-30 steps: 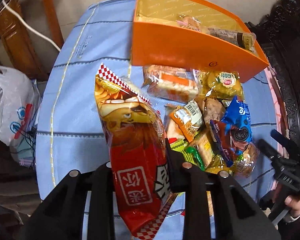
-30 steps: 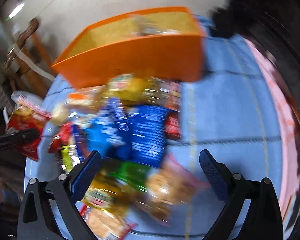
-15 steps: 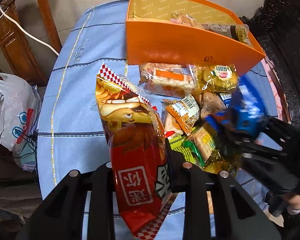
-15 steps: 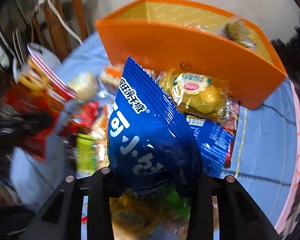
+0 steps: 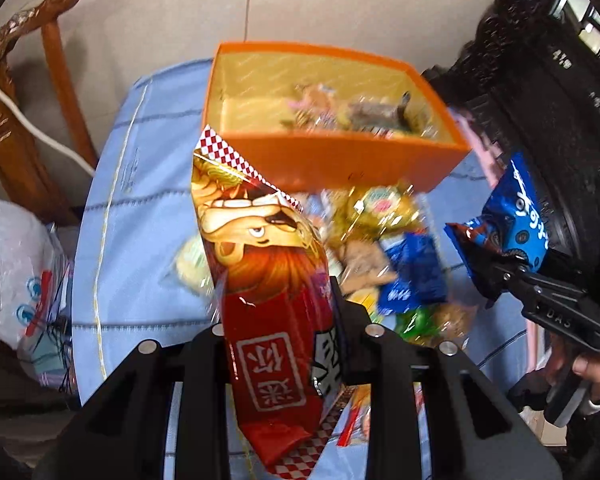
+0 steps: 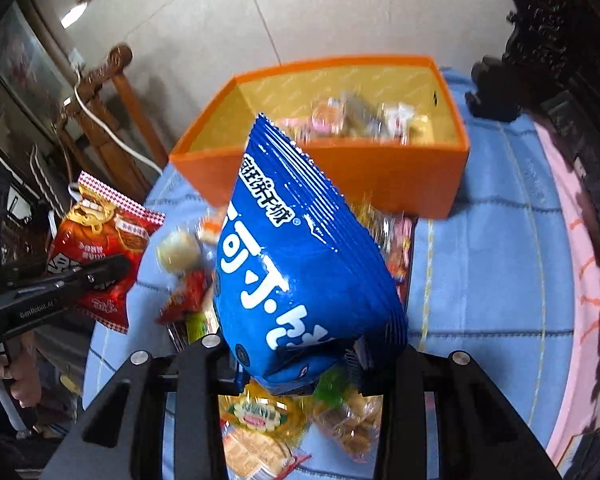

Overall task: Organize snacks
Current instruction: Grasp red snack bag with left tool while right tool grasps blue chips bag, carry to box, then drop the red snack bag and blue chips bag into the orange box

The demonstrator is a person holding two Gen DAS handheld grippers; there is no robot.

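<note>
Red snack bag [image 5: 272, 304]: clamped upright in left gripper [image 5: 278, 340], lifted above blue tablecloth [image 5: 140, 208], top edge overlapping near wall of orange box [image 5: 340, 160] at 12 o'clock.
Blue snack bag [image 6: 300, 256]: pinched at lower end by right gripper [image 6: 300, 364], raised over snack pile [image 6: 260, 420], top pointing at 12 o'clock toward box.
Box: on cloth, several wrapped snacks [image 6: 364, 120] inside, blurred.
Wooden chair [image 5: 24, 92]: at 10 o'clock, beside white plastic bag [image 5: 16, 272].
</note>
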